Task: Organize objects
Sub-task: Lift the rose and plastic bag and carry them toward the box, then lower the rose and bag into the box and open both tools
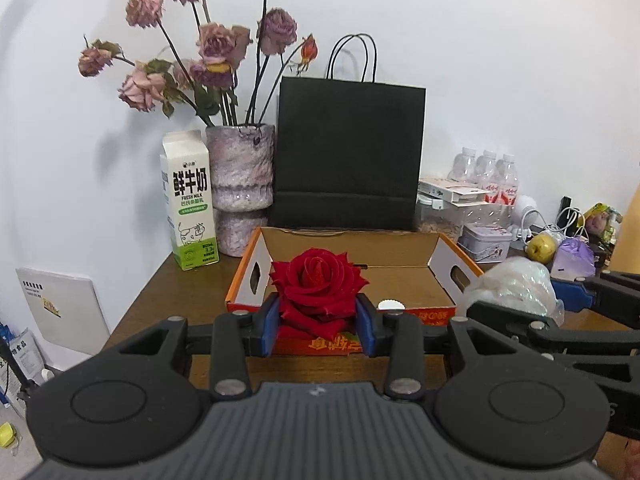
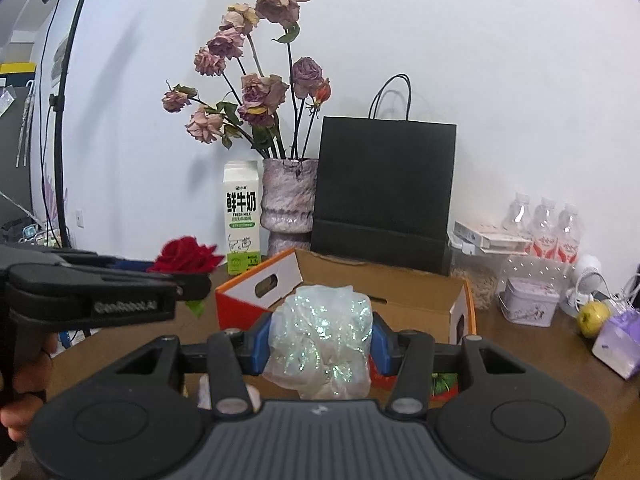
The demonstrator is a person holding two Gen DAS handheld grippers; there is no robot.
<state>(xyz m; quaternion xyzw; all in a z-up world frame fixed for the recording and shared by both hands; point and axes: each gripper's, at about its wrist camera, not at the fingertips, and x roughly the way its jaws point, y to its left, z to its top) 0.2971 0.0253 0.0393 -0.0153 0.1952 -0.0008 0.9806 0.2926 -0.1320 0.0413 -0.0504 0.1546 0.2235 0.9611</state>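
Red rose (image 1: pixel 319 285) sits clamped between the blue pads of my left gripper (image 1: pixel 319 326), bloom facing the camera, petals bulging above and past the pads. It hangs in front of the near wall of the open cardboard box (image 1: pixel 400 284), above the brown table (image 1: pixel 168 292); from the right wrist view the rose (image 2: pixel 185 255) is out left of the box, raised off the table.

My right gripper (image 2: pixel 319 342) is closed on a crumpled iridescent plastic wrap bundle (image 2: pixel 320 340), pads pressing both its sides, jaws fairly narrow around it. The bundle is held before the box (image 2: pixel 380 288), near its front edge; whether it touches the box I can't tell. In the left wrist view the bundle (image 1: pixel 516 286) is just right of the box.

Box interior looks bare cardboard, orange outside, cut-out handles in the end walls.

Behind the box: black paper bag (image 1: pixel 350 152) against the wall, stone-look vase (image 1: pixel 240 172) with dried roses (image 1: pixel 216 48), milk carton (image 1: pixel 188 200) left of the vase. Right side: water bottles (image 1: pixel 488 172), small tin (image 1: pixel 484 242), green apple (image 1: pixel 541 247), purple pouch (image 1: pixel 573 258).
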